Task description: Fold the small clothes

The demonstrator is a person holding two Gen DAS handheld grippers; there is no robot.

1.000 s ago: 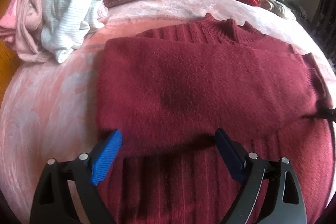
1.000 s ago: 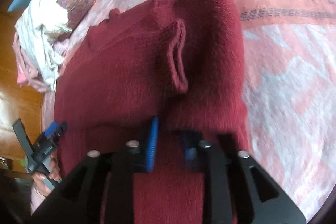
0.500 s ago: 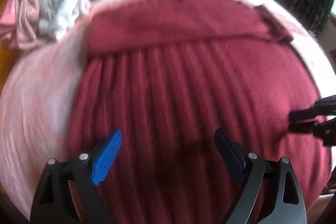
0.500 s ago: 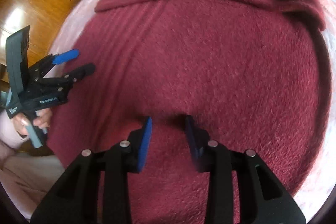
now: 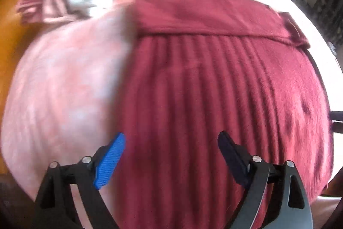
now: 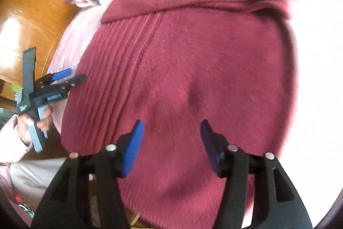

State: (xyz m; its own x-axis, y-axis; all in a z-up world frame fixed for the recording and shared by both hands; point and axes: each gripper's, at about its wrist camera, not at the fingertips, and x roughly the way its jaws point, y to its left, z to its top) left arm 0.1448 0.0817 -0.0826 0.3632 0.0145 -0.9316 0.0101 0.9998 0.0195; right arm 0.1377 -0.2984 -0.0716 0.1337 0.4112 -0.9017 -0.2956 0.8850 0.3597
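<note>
Dark red ribbed knit sweater (image 5: 214, 89) flat on pink patterned blanket (image 5: 64, 83), sleeves folded across far end. Left gripper (image 5: 171, 156) wide, empty; right gripper (image 6: 171, 143) opening, nothing between jaws.

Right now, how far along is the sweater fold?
Done: sleeves lie folded across the sweater near its collar. In hand: nothing; the left gripper is open, the right gripper is opening, both empty over the body. Left: folding the body up.

Both wrist views look down, sharing the sweater (image 5: 214, 89).
</note>
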